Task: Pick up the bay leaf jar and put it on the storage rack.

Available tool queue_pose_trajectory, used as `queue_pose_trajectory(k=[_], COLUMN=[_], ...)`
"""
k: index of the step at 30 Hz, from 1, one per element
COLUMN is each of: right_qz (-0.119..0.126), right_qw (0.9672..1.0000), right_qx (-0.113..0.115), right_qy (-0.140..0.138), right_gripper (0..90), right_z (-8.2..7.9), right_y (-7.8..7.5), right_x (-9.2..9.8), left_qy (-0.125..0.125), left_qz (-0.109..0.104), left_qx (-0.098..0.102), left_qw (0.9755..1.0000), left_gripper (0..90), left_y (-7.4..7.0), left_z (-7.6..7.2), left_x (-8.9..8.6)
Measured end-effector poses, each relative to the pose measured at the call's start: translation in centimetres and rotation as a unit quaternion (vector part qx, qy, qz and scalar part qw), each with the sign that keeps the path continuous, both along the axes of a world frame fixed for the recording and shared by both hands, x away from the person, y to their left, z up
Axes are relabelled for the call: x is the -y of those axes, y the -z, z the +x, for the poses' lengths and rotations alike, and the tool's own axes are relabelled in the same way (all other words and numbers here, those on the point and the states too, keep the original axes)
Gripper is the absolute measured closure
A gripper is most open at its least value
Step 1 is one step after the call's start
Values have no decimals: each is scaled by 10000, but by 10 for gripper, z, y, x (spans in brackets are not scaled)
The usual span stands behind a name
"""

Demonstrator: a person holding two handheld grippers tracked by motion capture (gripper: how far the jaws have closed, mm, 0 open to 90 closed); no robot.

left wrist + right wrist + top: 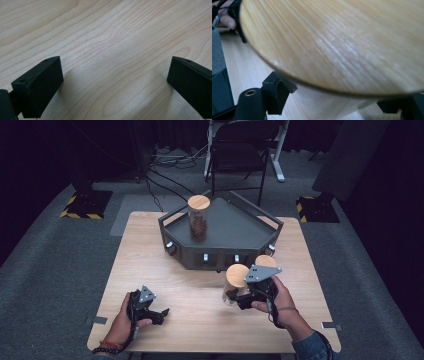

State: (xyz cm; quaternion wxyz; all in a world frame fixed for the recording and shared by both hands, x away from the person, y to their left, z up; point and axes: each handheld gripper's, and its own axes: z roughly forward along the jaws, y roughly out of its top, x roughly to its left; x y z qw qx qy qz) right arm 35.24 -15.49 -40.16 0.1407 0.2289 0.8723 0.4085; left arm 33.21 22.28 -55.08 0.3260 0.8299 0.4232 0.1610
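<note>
We see the table (200,310) lit evenly from above while the room at 12 o'clock sinks into black. In the left gripper view, soft shadows pool under the jaws. In the right gripper view, the lid (342,40) is blurred, with pale glare.

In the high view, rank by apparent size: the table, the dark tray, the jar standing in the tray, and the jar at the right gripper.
1. Table
2. Tray
3-4. Tray jar and gripper jar: similar; distance differs, so unranked.
</note>
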Motion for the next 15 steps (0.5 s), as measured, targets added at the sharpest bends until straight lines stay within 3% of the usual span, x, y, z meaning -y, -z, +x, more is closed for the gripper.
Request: queue_pose_trajectory(k=[10, 15], right_qz=[111, 32], right_qw=[9999, 9999], right_qx=[-67, -4], right_qy=[36, 108], right_gripper=[254, 255], right_z=[14, 18], right_y=[-23, -31], right_x=[-1, -3], left_qy=[2, 0], left_qz=[1, 0], left_qx=[0, -1], left_qw=[10000, 10000], left_gripper=[3, 3], left_y=[0, 0], left_z=[0, 0], left_x=[0, 0])
